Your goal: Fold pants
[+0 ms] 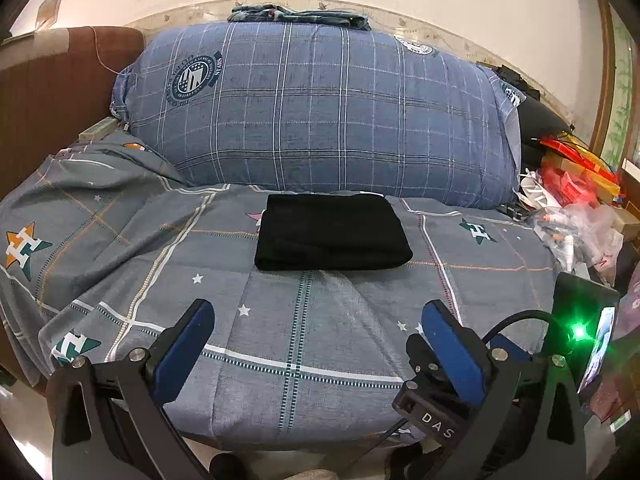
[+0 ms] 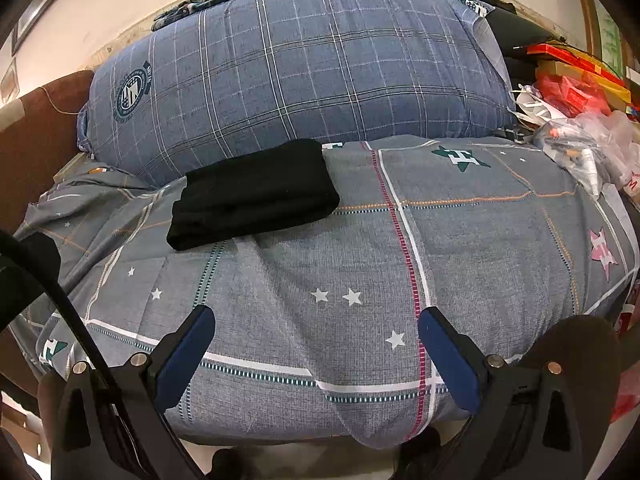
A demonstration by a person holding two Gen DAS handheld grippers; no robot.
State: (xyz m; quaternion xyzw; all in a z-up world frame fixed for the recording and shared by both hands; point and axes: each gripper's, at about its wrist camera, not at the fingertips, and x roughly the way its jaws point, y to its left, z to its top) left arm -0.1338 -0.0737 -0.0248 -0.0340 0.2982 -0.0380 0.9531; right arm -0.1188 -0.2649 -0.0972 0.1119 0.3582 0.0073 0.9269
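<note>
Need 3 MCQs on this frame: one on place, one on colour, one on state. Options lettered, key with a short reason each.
1. Where do the pants lie?
A. on the bedspread, in front of the plaid bundle
B. on top of the plaid bundle
C. on the floor

2. What colour are the pants?
A. grey
B. black
C. red

3. What state are the pants in?
A. spread out flat
B. held in a gripper
C. folded into a compact rectangle

Key: 1 A, they rest on the star-print spread just before the bundle. 2 B, plainly black in both views. 3 C, layered edges show, and the left gripper and right gripper are open and clear of them.
</note>
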